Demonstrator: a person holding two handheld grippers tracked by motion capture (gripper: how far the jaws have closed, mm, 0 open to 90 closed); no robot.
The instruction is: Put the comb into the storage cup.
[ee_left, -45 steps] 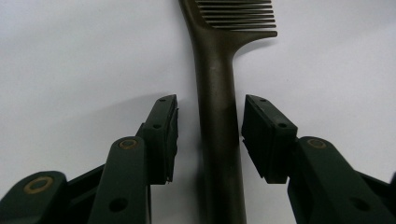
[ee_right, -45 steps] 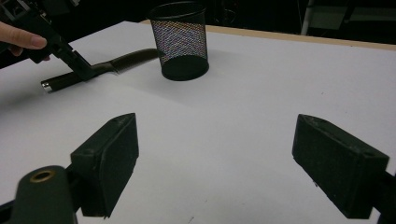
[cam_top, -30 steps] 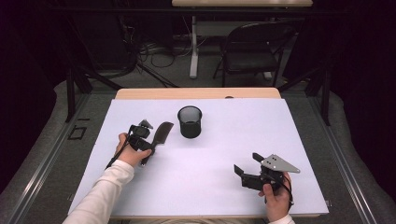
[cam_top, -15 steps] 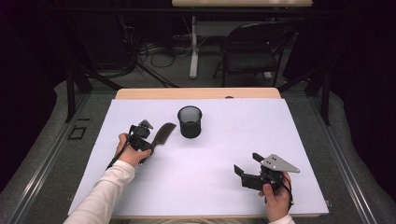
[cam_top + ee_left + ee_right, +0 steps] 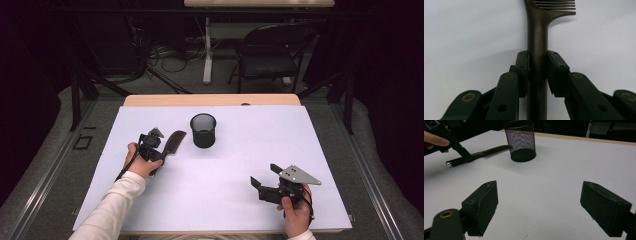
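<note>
A dark comb (image 5: 173, 141) lies on the white sheet, left of a black mesh cup (image 5: 203, 131). My left gripper (image 5: 160, 152) sits over its handle. In the left gripper view its jaws have just been closing, and both pads (image 5: 522, 72) now press the comb's handle (image 5: 537, 37), with the teeth at the far end. My right gripper (image 5: 265, 176) rests near the front right of the table, jaws wide apart. Nothing lies between the right gripper's pads (image 5: 482, 205). Farther off in that view are the cup (image 5: 520, 141), the comb (image 5: 491, 151) and the left gripper (image 5: 465, 156).
The white sheet (image 5: 240, 150) covers a wooden table whose far edge (image 5: 210, 100) shows bare. Beyond the table stand a black chair (image 5: 272, 55) and loose cables on the floor. Dark metal rails run along both sides of the table.
</note>
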